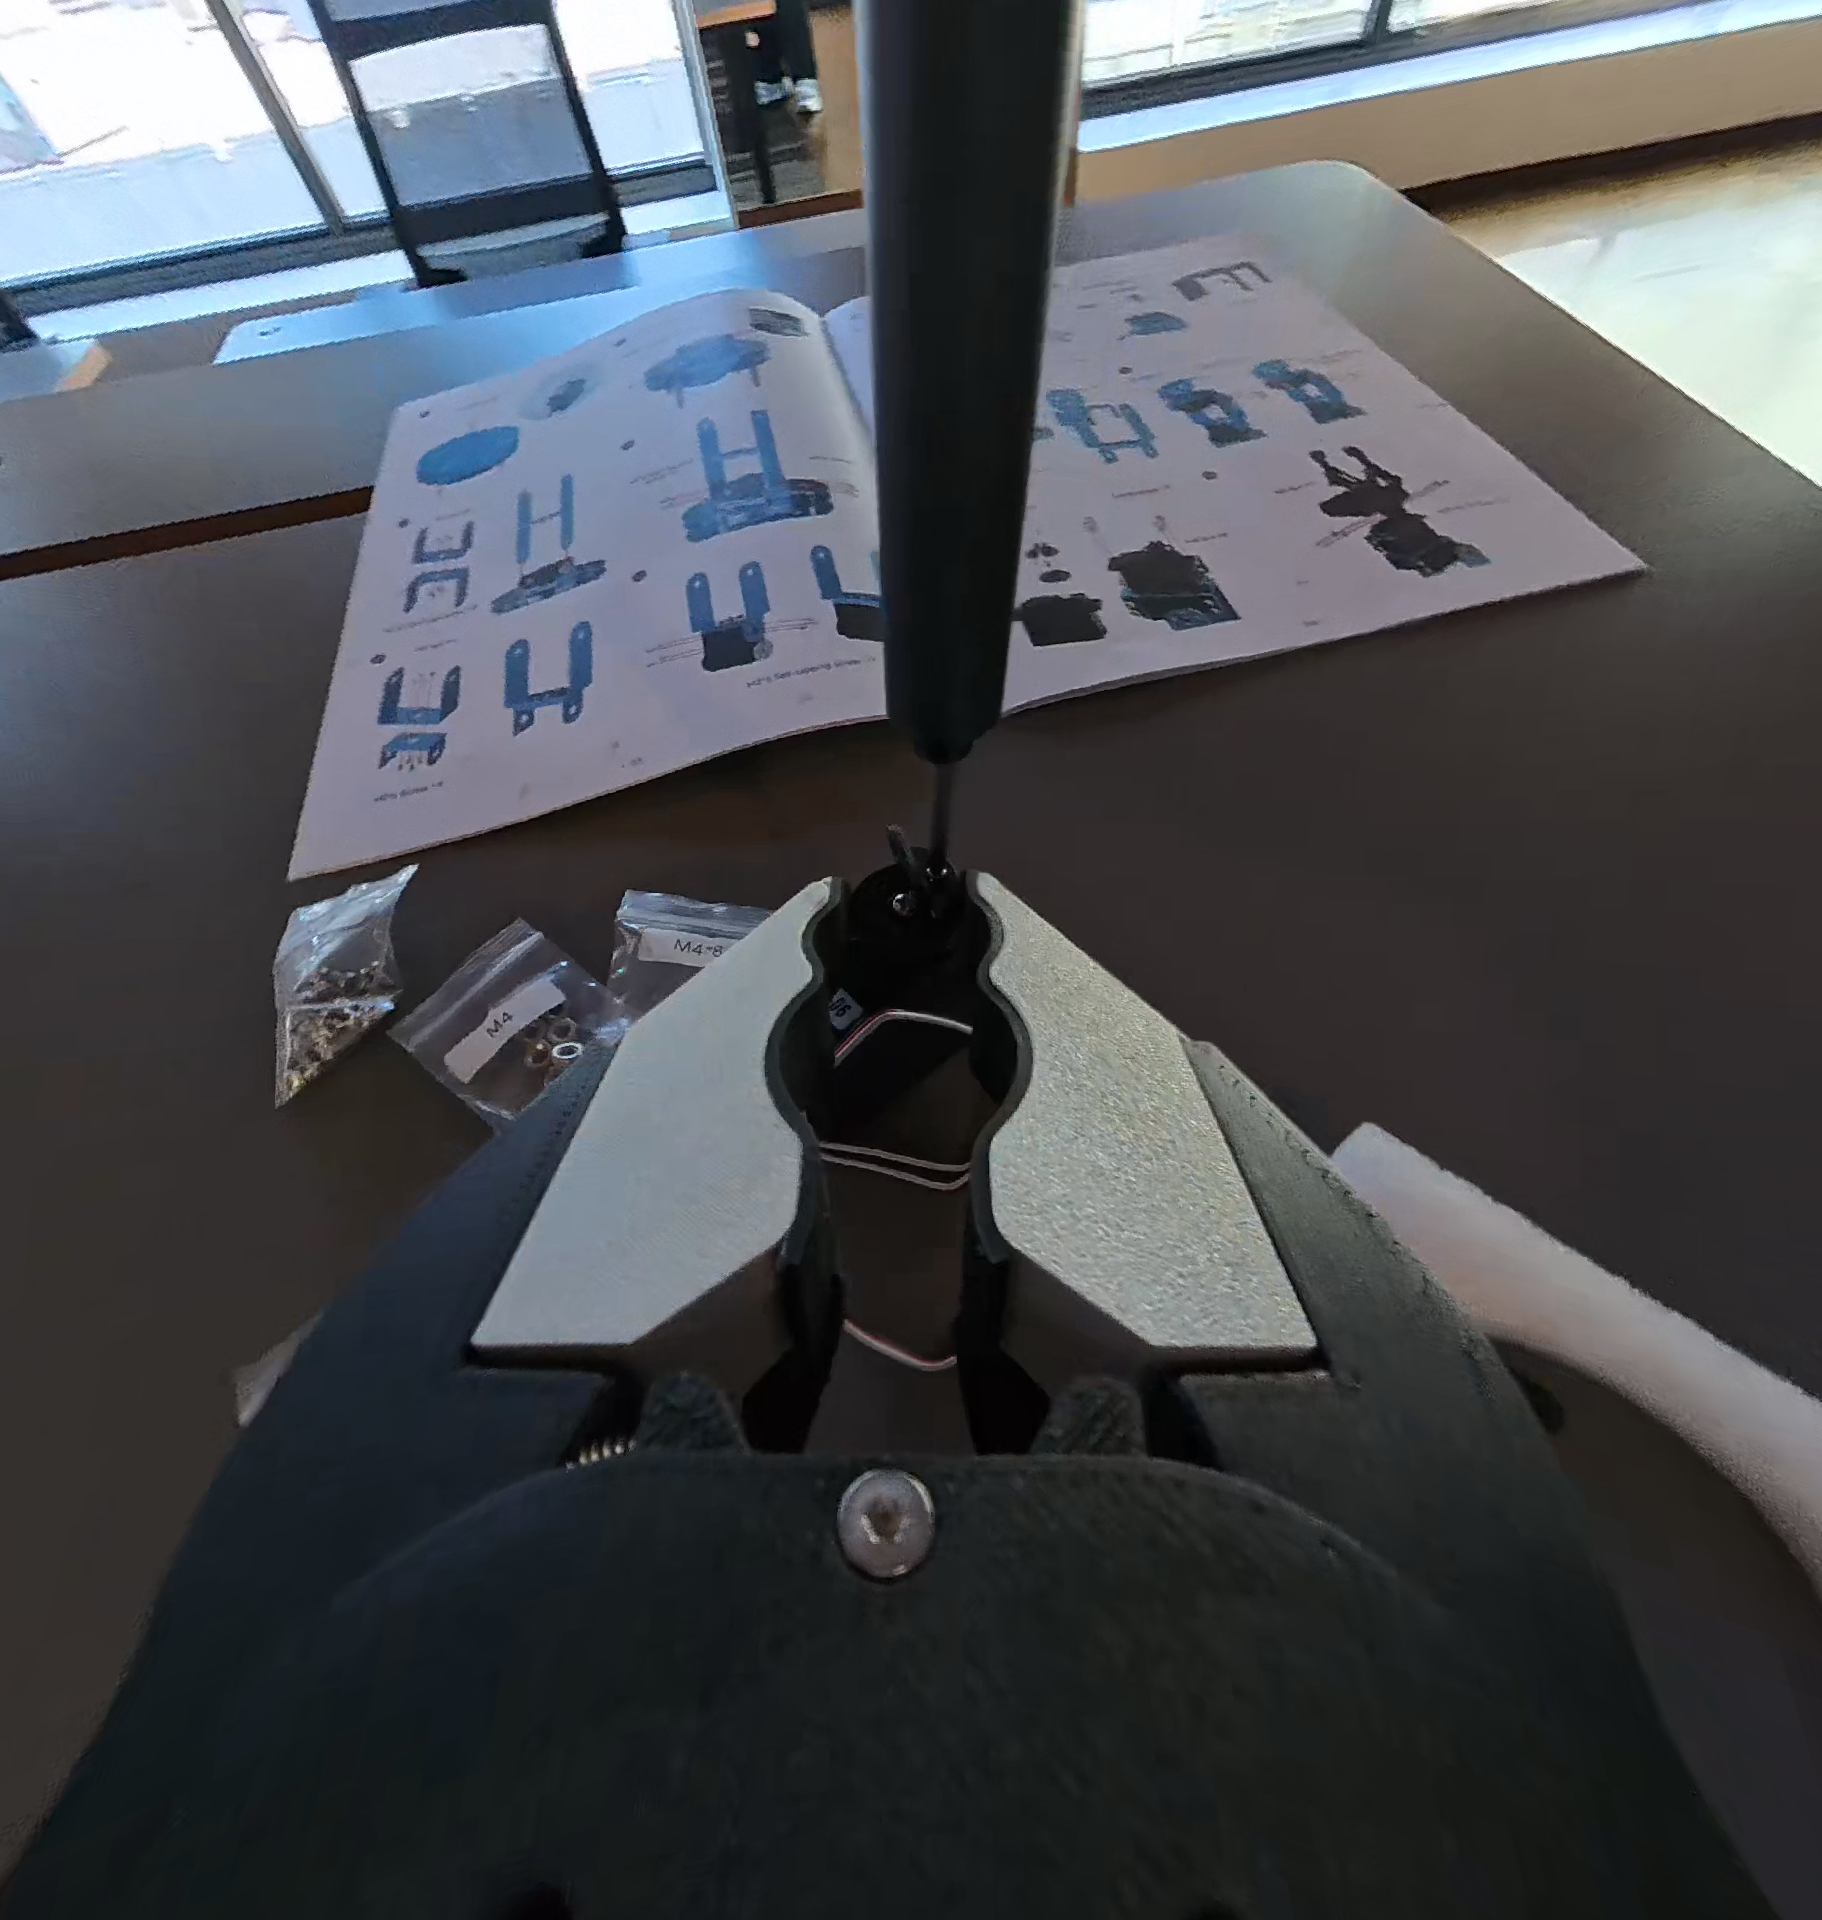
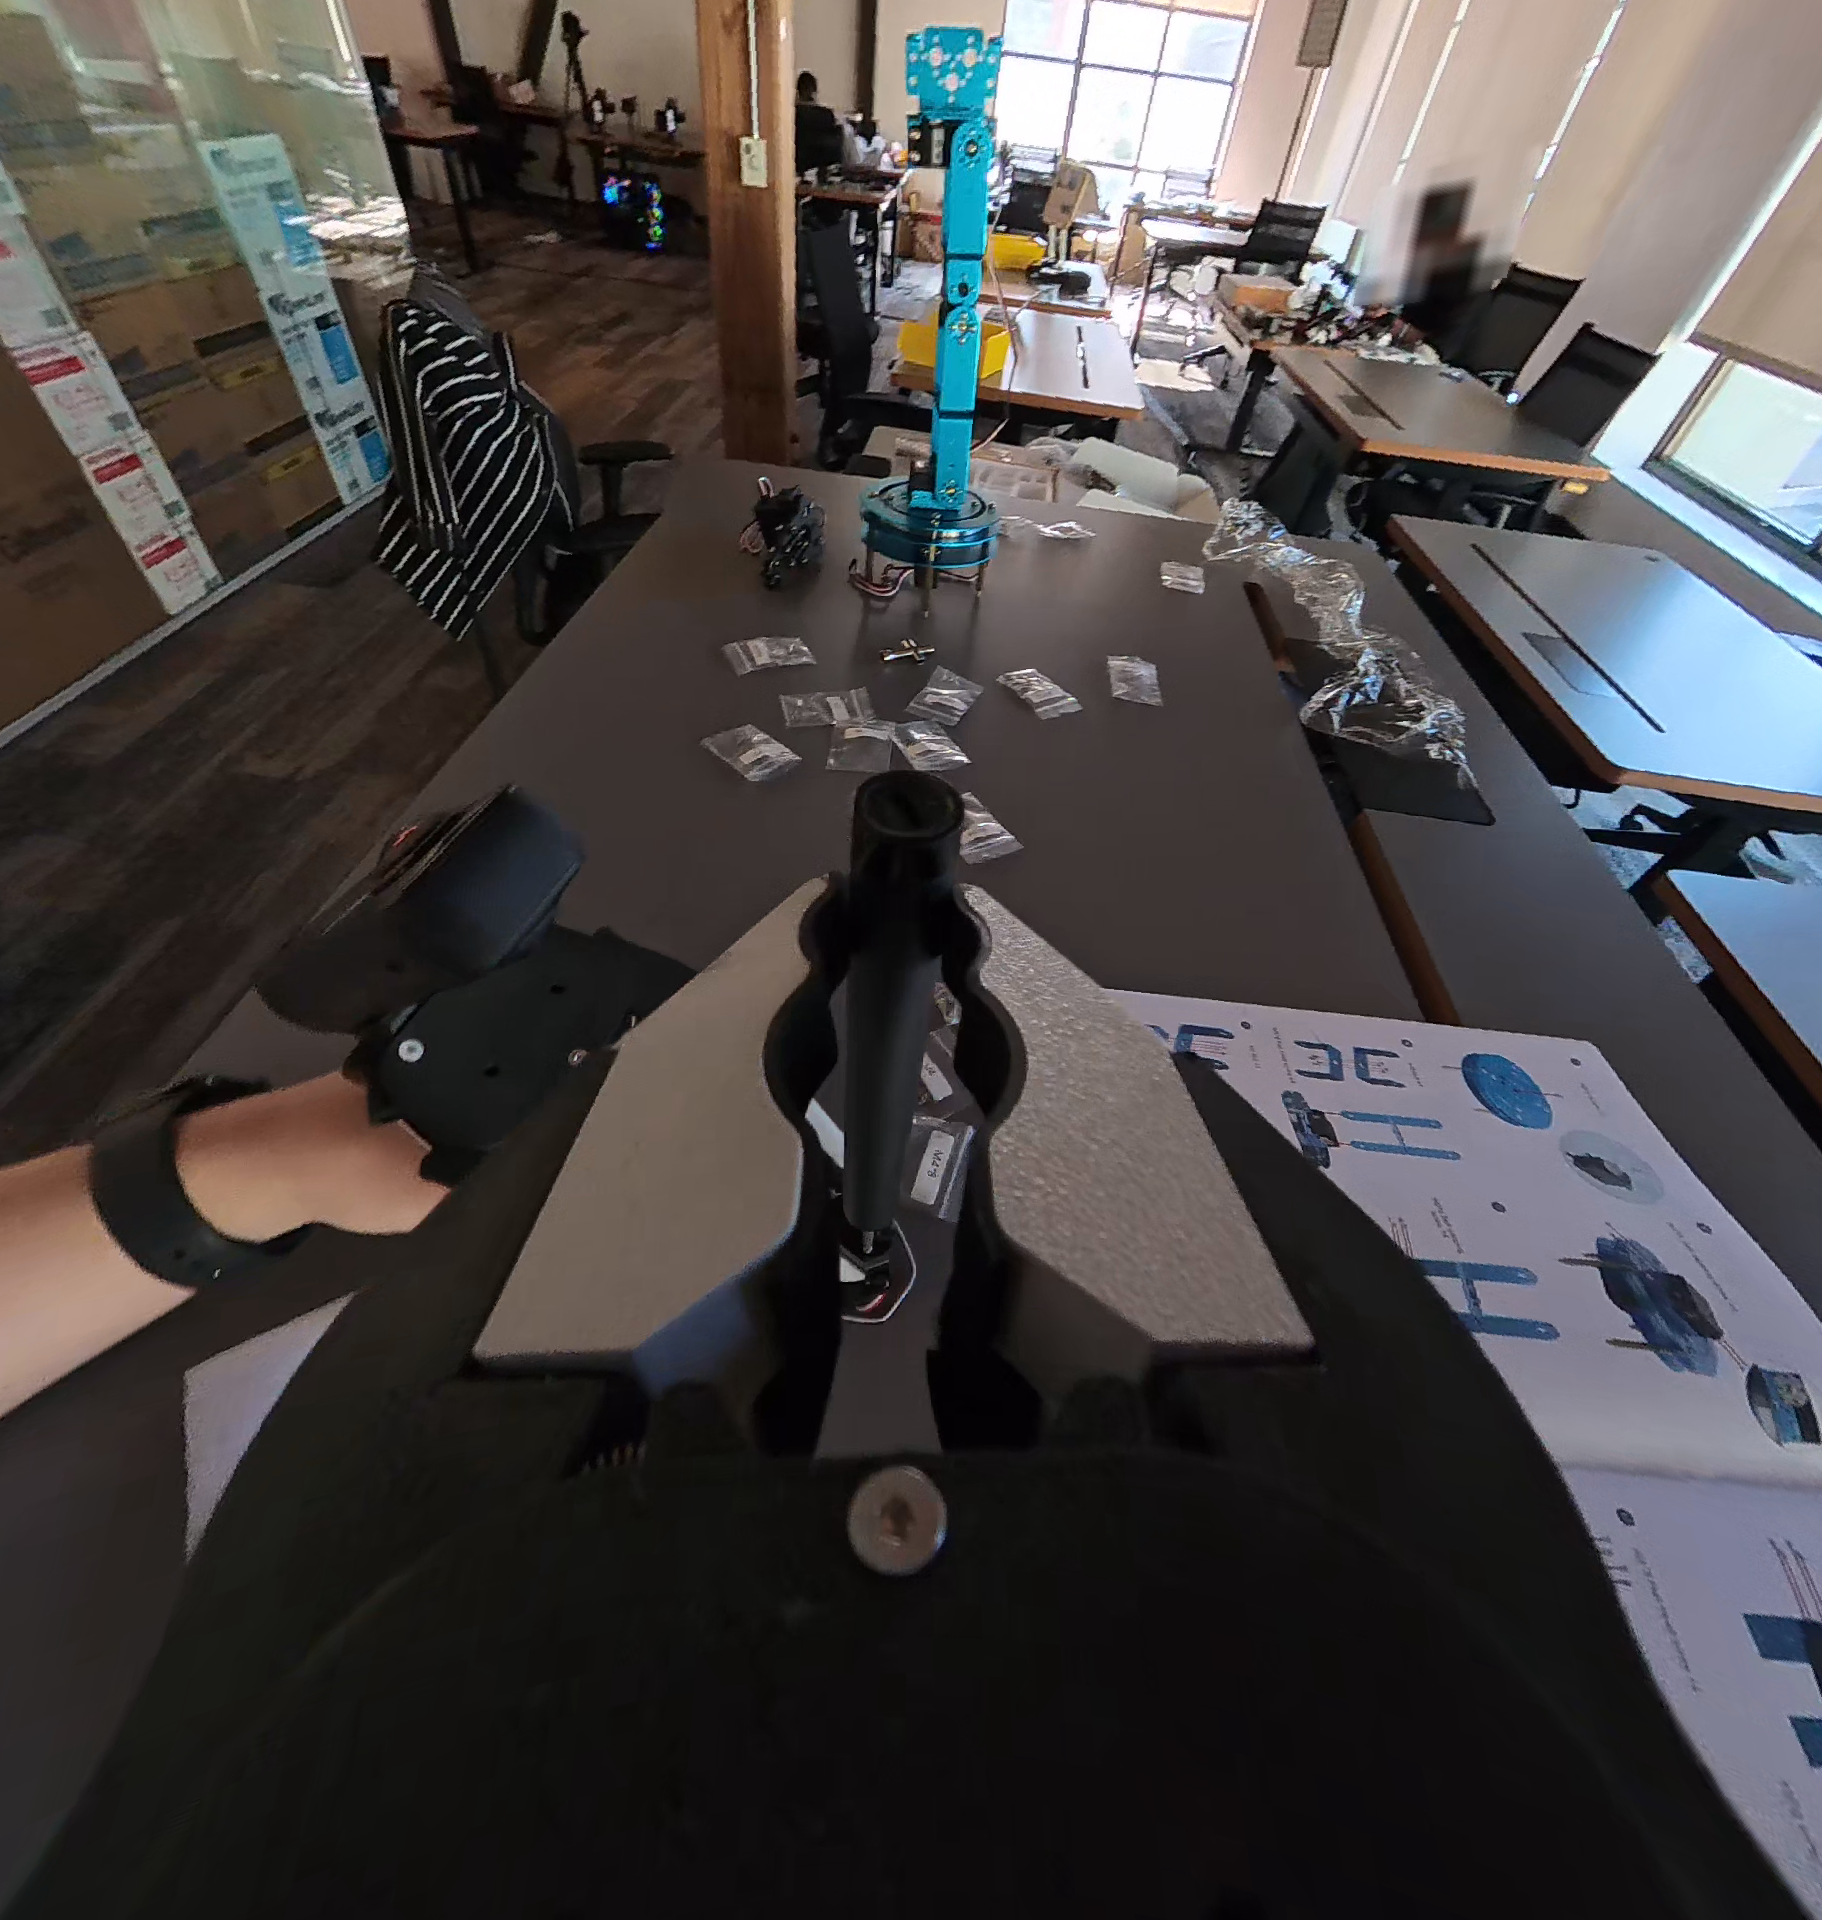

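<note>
My left gripper (image 1: pixel 902 914) is shut on a small black servo motor (image 1: pixel 891 1023) with thin white and red wires, held just above the dark table (image 1: pixel 1406 935). A black screwdriver (image 1: pixel 954 416) comes down from above, and its thin tip meets the top of the servo between my fingertips. My right gripper (image 2: pixel 891 914) is shut on that screwdriver (image 2: pixel 886 1039), which points down and away to the servo (image 2: pixel 876 1273). The left gripper's body (image 2: pixel 481 997) and the hand holding it show at the left of the right wrist view.
An open instruction booklet (image 1: pixel 678 561) lies beyond the servo, also in the right wrist view (image 2: pixel 1509 1195). Small plastic bags of hardware (image 1: pixel 512 1023) lie left of my left gripper; more (image 2: pixel 855 717) are scattered farther along the table. A blue robot arm (image 2: pixel 954 343) stands at the far end. The tips of one gripper are about 15 cm away from the tips of the other.
</note>
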A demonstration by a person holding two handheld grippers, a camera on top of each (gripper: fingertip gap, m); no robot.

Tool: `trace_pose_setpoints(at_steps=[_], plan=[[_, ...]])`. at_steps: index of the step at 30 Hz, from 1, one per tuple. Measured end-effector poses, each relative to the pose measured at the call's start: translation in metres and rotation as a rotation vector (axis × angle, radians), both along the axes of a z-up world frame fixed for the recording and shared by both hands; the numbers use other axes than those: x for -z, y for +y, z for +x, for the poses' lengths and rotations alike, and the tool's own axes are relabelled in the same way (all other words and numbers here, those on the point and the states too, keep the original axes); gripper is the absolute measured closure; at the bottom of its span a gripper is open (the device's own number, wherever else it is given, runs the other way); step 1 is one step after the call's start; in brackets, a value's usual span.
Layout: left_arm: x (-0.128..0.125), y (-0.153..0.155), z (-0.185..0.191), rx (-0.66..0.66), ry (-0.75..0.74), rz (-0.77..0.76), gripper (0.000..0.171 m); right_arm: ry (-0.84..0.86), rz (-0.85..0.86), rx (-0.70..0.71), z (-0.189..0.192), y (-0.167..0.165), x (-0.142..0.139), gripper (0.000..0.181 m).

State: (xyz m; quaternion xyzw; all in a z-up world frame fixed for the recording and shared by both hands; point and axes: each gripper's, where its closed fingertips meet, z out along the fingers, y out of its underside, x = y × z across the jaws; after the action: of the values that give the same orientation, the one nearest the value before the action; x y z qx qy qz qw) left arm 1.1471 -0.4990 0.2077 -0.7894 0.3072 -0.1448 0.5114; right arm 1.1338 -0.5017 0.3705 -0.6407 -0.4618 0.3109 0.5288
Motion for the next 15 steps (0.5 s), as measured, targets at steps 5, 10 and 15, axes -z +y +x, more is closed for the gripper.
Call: trace_pose_setpoints(at_steps=[5, 10, 15], plan=[[0.000, 0.001, 0.000, -0.036, -0.055, -0.020, 0.152, 0.005, 0.017, -0.042, -0.003, -0.005, 0.000, 0.165], [0.006, -0.007, -0.003, 0.200, 0.026, -0.057, 0.139, 0.009, -0.016, -0.086, -0.004, -0.002, 0.000, 0.165], [0.012, -0.010, -0.005, 0.422, 0.061, -0.148, 0.135, 0.032, -0.047, -0.100, -0.001, 0.000, 0.000, 0.165]])
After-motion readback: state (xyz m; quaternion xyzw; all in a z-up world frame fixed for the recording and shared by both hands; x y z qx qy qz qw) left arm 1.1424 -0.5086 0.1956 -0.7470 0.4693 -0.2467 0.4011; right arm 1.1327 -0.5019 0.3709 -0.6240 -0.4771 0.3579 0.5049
